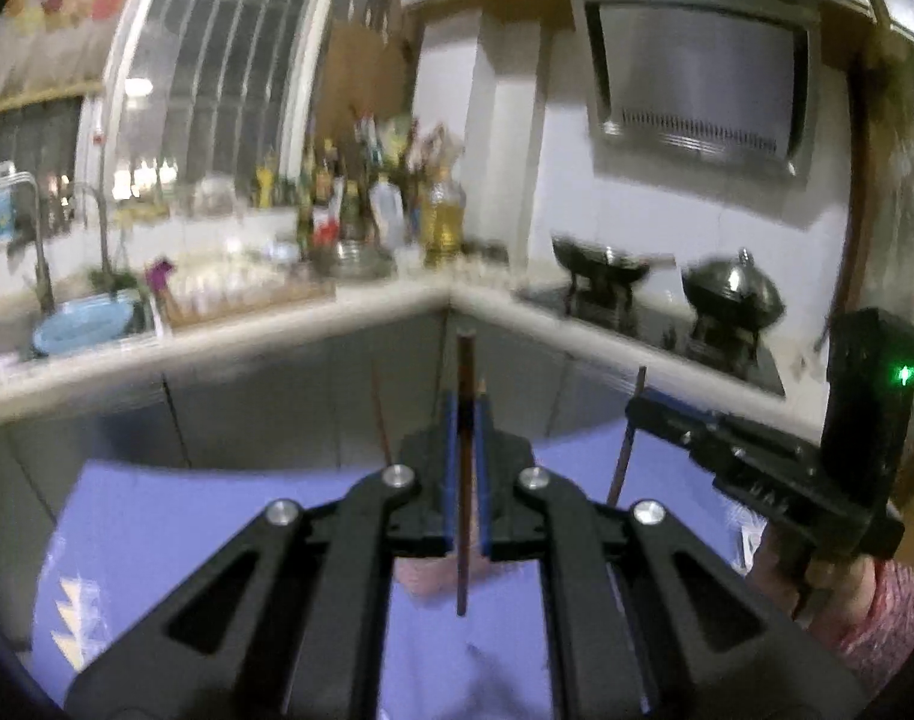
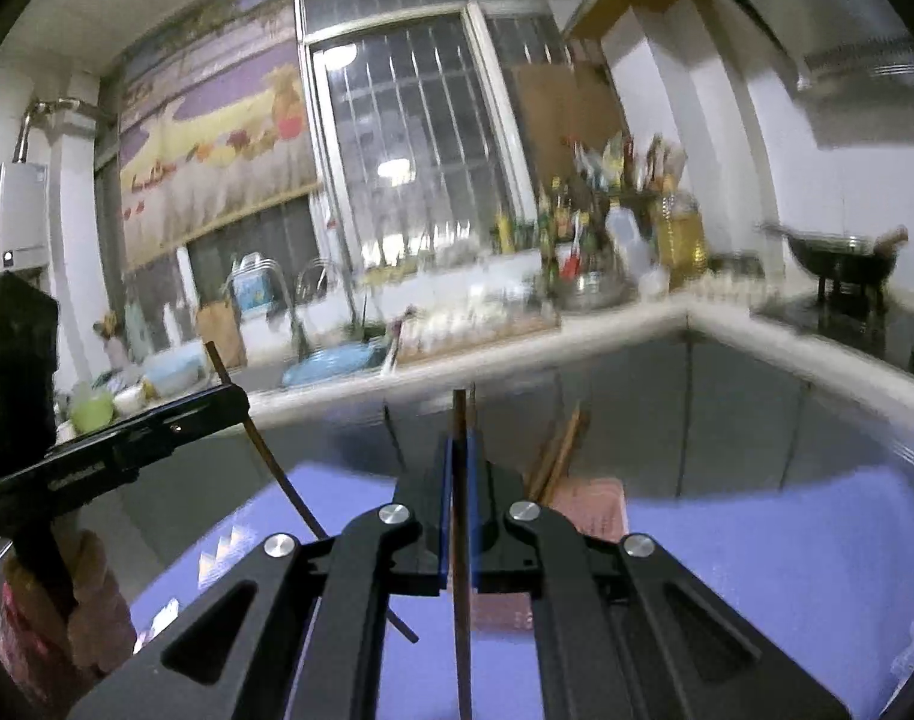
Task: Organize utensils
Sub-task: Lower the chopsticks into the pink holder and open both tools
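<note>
My left gripper (image 1: 469, 405) is shut on a dark brown chopstick (image 1: 464, 540) that stands nearly upright between its blue pads, above a purple tablecloth (image 1: 156, 516). To its right, my right gripper (image 1: 637, 407) grips a second chopstick (image 1: 623, 462). In the right wrist view, that right gripper (image 2: 460, 444) is shut on its upright chopstick (image 2: 460, 630). The left gripper (image 2: 237, 397) shows at the left with its chopstick (image 2: 276, 468) slanting down. A pink holder (image 2: 595, 510) with several chopsticks (image 2: 562, 450) stands just beyond the right gripper, on the tablecloth (image 2: 757, 528).
An L-shaped kitchen counter (image 1: 336, 312) runs behind the table. It carries a sink with a blue basin (image 1: 84, 327), bottles (image 1: 438, 210) and two woks (image 1: 733, 294) on the hob under a range hood (image 1: 697, 78). A hand in a pink sleeve (image 1: 889, 606) holds the right gripper.
</note>
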A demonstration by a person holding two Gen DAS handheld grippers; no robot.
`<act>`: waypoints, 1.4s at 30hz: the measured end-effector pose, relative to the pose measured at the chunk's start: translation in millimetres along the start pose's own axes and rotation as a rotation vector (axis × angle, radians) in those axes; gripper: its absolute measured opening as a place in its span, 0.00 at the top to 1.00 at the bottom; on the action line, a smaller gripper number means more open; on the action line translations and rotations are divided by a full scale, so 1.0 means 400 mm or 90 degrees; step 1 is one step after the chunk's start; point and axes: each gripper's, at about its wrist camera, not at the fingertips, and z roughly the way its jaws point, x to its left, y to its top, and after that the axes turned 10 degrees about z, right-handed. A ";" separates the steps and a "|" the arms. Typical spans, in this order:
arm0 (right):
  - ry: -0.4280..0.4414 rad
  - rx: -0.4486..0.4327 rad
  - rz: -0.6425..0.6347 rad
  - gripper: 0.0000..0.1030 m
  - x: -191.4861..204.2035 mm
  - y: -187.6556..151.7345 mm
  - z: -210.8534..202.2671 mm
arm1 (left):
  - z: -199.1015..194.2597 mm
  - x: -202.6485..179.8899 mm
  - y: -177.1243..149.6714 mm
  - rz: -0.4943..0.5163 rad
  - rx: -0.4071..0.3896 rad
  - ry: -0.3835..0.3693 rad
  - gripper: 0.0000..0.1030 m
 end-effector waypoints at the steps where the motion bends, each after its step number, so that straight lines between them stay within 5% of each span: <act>1: -0.002 -0.017 -0.003 0.96 0.004 0.025 0.010 | 0.007 0.003 0.022 -0.001 -0.012 0.005 0.95; 5: -0.014 -0.102 0.001 0.96 -0.001 0.112 0.067 | 0.072 0.009 0.089 0.010 -0.053 0.039 0.95; 8: -0.026 -0.107 0.005 0.95 -0.026 0.126 0.130 | 0.131 0.017 0.086 0.023 -0.050 0.054 0.95; 20: -0.052 0.060 0.053 0.95 -0.154 -0.032 0.370 | 0.408 0.073 -0.090 -0.019 0.120 0.044 0.95; 23: -0.047 0.078 0.065 0.93 -0.157 -0.054 0.376 | 0.434 0.073 -0.116 -0.024 0.157 0.040 0.80; 25: -0.047 0.074 0.066 0.93 -0.151 -0.047 0.364 | 0.420 0.072 -0.115 -0.021 0.146 0.059 0.67; 32: -0.025 0.025 0.064 0.92 -0.119 -0.026 0.232 | 0.264 0.080 -0.089 -0.062 0.076 0.070 0.67; 34: -0.018 0.016 0.068 0.89 -0.115 -0.042 0.181 | 0.206 0.073 -0.106 -0.072 0.064 0.073 0.59; 39: -0.014 0.021 0.103 0.58 -0.126 -0.163 0.053 | 0.092 0.035 -0.220 -0.079 0.076 0.119 0.48; 42: -0.036 0.056 0.105 0.58 -0.127 -0.264 -0.004 | 0.064 0.003 -0.320 -0.081 0.131 0.137 0.48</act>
